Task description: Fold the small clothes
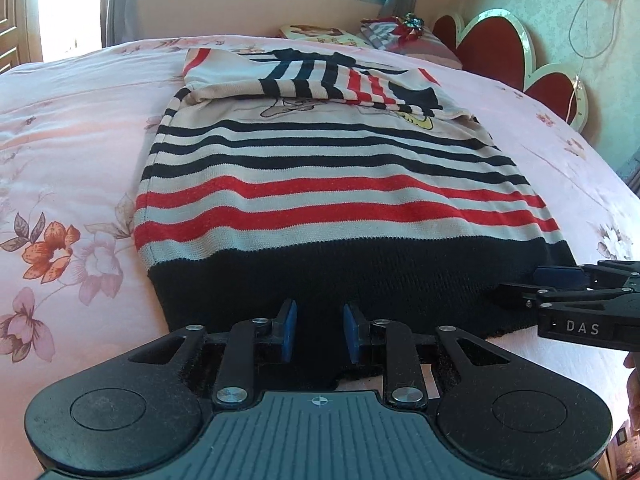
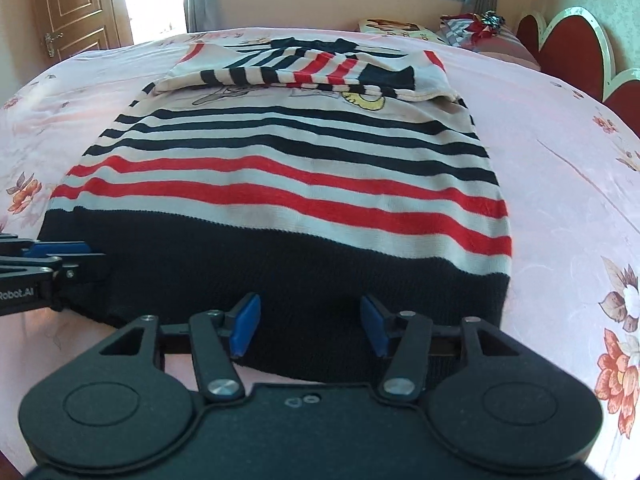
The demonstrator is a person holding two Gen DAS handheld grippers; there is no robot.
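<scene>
Your striped knit sweater (image 1: 344, 184) lies flat on the bed (image 1: 80, 128), on its pink floral sheet, sleeves folded across the chest and hiding most of a cartoon print. Your left tool (image 1: 320, 330) sits over the black hem band near its left corner; the pads stand a little apart with dark knit between them, but you cannot tell whether they pinch it. Your right tool (image 2: 310, 328) stands released over the same hem, pads well apart. Its own body hides the hem edge beneath.
</scene>
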